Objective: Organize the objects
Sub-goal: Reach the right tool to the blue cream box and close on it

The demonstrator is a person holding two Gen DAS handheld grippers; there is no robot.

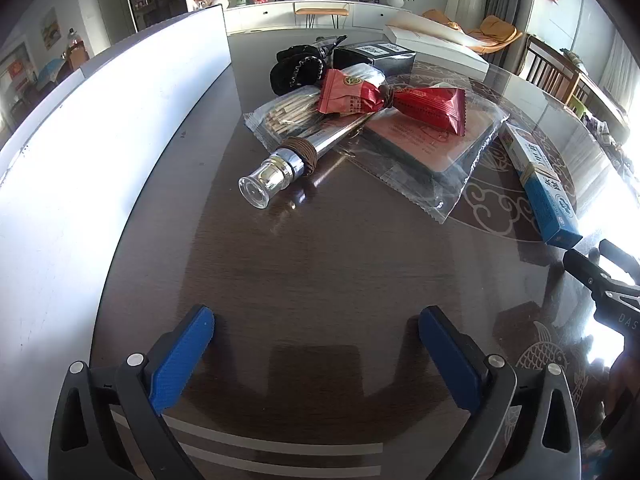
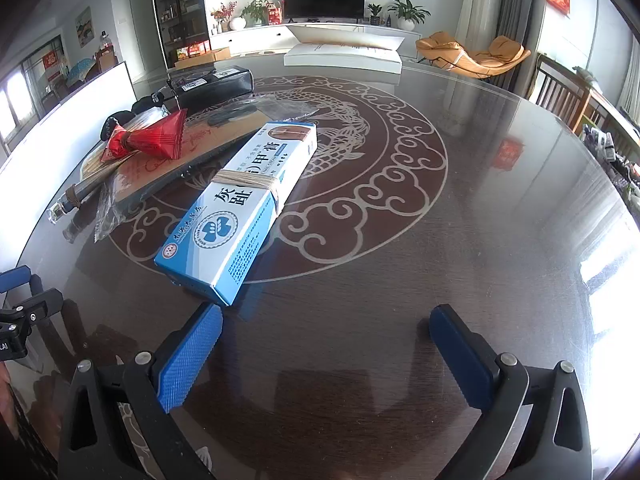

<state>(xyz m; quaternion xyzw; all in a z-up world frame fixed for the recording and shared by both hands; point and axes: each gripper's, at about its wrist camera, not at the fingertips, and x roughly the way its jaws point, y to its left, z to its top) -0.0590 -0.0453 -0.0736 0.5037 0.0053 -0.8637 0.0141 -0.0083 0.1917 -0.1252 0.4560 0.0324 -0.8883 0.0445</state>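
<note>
Dark glossy wood forms the round bench [image 2: 480, 240], inlaid with pale cloud scrolls and a dragon ring at its centre. Both tools point steeply down over its near edge. The left tool [image 1: 316, 332] has its blue ridged pads spread wide, with only bare bench between them. The right tool [image 2: 326, 332] is likewise spread wide and grips nothing; its left pad lies just beside the near corner of a box, though contact cannot be confirmed. In the left wrist view the right tool's black frame shows at the right edge.

That blue-and-white carton [image 2: 244, 204] lies flat and slanted on the inlay, a tan rubber band wrapped around its middle. Large Chinese characters run along its top, with a round blue emblem near the close end; the smaller print is too fine to read.

Left of it sits a pile. A clear plastic pouch [image 1: 452, 160] holds a flat dark-edged pack with a pinkish face. Across it lies a silvery tube [image 1: 320, 146] with a clear cap pointing toward the camera and brown bands wound round its neck. Two red snack wrappers [image 1: 392, 100], tied together at their middle, rest on top. A packet of pale sticks [image 1: 288, 114], a black scrunchie [image 1: 296, 70] and a black box [image 1: 374, 58] with white labels lie behind. A tall white board [image 1: 100, 140] stands along the bench's left side.
</note>
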